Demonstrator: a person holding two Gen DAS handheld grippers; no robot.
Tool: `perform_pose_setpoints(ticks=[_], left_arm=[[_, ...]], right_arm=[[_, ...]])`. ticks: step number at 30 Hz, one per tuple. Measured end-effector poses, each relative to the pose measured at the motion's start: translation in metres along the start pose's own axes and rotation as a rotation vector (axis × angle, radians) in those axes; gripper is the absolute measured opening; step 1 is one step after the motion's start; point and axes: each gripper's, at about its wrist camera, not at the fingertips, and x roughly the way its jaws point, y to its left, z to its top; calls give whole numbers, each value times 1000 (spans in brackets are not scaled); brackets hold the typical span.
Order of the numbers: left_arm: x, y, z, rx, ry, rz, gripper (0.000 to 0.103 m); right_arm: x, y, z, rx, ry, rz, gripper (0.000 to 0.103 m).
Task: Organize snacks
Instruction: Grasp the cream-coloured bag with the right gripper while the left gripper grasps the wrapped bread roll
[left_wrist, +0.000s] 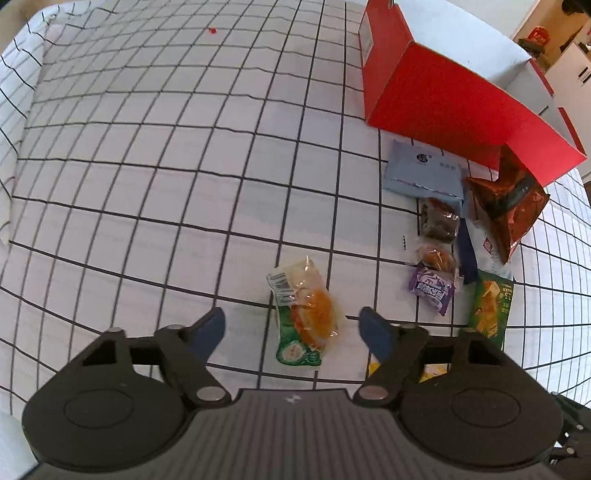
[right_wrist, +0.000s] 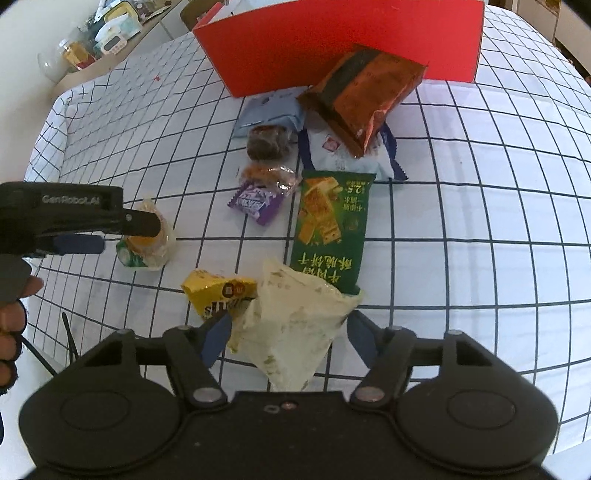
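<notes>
A clear-wrapped orange bun with a green end (left_wrist: 306, 317) lies on the checked cloth between the fingers of my left gripper (left_wrist: 291, 325), which stands open; both blue pads (left_wrist: 212, 330) are clear of the wrapper. From the right wrist view, the left gripper (right_wrist: 127, 234) hovers just over that bun (right_wrist: 147, 247). My right gripper (right_wrist: 290, 325) is shut on a crumpled white packet with green print (right_wrist: 295, 317), its pads touching both sides. A yellow candy bag (right_wrist: 218, 293) lies just left of it. The red open box (right_wrist: 332, 40) stands at the far side.
Between the grippers and the box lies a cluster of snacks: green biscuit pack (right_wrist: 330, 225), purple candy (right_wrist: 255, 201), dark brownie (right_wrist: 267, 142), pale blue pouch (right_wrist: 269, 112), white pack (right_wrist: 343, 155) and an orange-brown bag (right_wrist: 364, 96). A person's hand (right_wrist: 14, 325) is at the left edge.
</notes>
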Motion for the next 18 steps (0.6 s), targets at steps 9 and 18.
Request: perform_pose_setpoints(ticks=[9,18], left_arm=[[8,-1,-3,5,15,-20,41],[5,-2,-6,12,5,-7,34]], right_arm=[[-1,-2,-1,2,-1,30,52],[-5,-4,-6,6,-11,49,42]])
